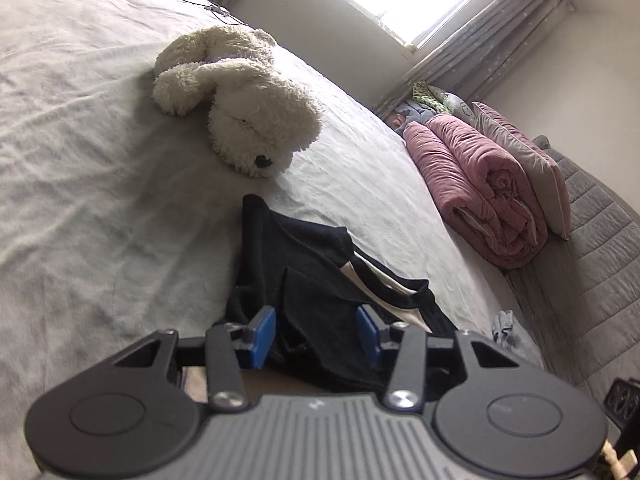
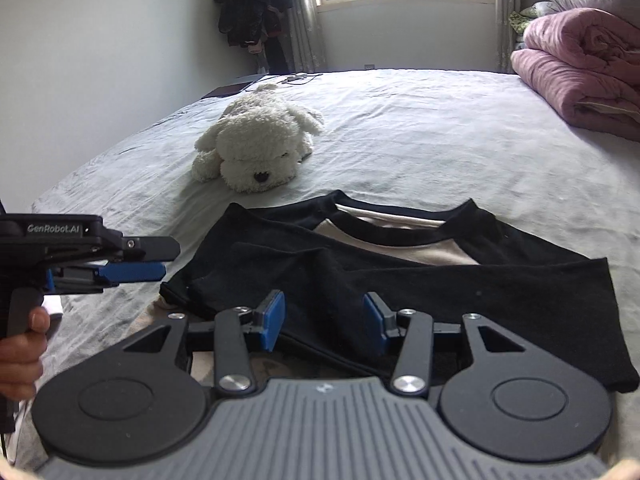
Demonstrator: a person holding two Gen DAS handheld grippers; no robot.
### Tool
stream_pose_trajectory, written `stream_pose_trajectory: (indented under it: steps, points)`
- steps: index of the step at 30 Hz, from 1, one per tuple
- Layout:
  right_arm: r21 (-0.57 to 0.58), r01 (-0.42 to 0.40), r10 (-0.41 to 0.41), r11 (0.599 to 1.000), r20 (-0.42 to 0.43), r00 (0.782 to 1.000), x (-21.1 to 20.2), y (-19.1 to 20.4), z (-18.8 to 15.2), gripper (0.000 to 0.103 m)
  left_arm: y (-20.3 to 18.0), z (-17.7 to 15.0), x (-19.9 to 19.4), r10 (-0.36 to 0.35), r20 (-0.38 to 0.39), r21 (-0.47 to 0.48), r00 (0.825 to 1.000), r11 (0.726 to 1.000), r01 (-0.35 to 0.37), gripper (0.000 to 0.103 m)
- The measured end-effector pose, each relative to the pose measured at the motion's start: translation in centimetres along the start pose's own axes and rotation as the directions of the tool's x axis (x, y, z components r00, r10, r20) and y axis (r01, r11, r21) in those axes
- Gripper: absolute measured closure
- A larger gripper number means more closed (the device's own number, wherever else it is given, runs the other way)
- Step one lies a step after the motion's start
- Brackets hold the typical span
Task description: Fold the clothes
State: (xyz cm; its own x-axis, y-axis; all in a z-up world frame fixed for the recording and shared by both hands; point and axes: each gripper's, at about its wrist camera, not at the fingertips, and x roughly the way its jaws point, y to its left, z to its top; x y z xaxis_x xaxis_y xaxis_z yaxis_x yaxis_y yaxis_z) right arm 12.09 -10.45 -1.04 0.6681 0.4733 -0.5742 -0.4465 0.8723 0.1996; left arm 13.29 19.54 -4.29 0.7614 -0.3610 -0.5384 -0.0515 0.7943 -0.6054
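Both grippers, left [image 1: 316, 334] and right [image 2: 325, 325], stood half open over the shirt [image 2: 400, 280], gripping nothing. It lay at the bed's [image 2: 440, 128] near edge, soft and limp; I judged its sleeve hems the best hold.

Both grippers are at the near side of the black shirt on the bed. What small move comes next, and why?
Probably ease both grippers down to the shirt's near edge and close on it. The left gripper and right gripper both stand apart over dark cloth, pads not pressing. The sleeves look already folded in across the body, so lifting the hem toward the collar seems the natural next fold.
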Motion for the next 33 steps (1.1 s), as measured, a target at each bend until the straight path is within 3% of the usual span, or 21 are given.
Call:
stream_pose_trajectory:
  steps: [6,11,13,15,16,22,28,33]
  points:
    - [0.082,0.014,-0.015,0.997,0.002,1.0,-4.3,-3.8,-2.0,0.055,1.3,1.8,4.9,0.0,-0.091,-0.011,0.996,1.0,-0.001,0.058]
    - [0.102,0.022,-0.022,0.995,0.005,1.0,-6.7,-5.3,-3.7,0.055,1.9,1.3,6.3,-0.042,-0.065,-0.035,0.997,0.999,0.04,0.059]
    - [0.103,0.031,-0.032,0.994,0.006,0.999,-7.0,-5.8,-4.3,0.055,1.8,1.1,6.4,-0.046,-0.058,-0.038,0.997,0.998,0.044,0.07]
    - [0.114,0.052,-0.052,0.992,0.0,0.999,-6.8,-6.3,-4.7,0.055,1.6,0.8,6.5,-0.027,-0.053,-0.023,0.998,0.999,0.026,0.092]
    - [0.132,0.057,-0.057,0.99,-0.003,0.998,-6.8,-6.8,-4.9,0.055,1.4,0.7,6.5,-0.021,-0.047,-0.012,0.999,1.0,0.021,0.097]
    - [0.174,0.07,-0.072,0.982,0.001,0.997,-6.7,-8.1,-5.6,0.055,-0.6,1.0,3.8,-0.051,0.062,0.059,0.997,0.997,0.047,0.099]
    - [0.159,0.093,-0.096,0.983,0.015,0.995,-6.4,-8.3,-5.4,0.055,-1.2,2.4,3.1,0.014,0.113,0.118,0.994,0.993,-0.027,0.099]
    - [0.155,0.099,-0.1,0.983,0.002,0.995,-6.0,-8.8,-5.2,0.055,-0.8,1.7,4.2,0.127,0.129,0.185,0.983,0.971,-0.15,0.099]
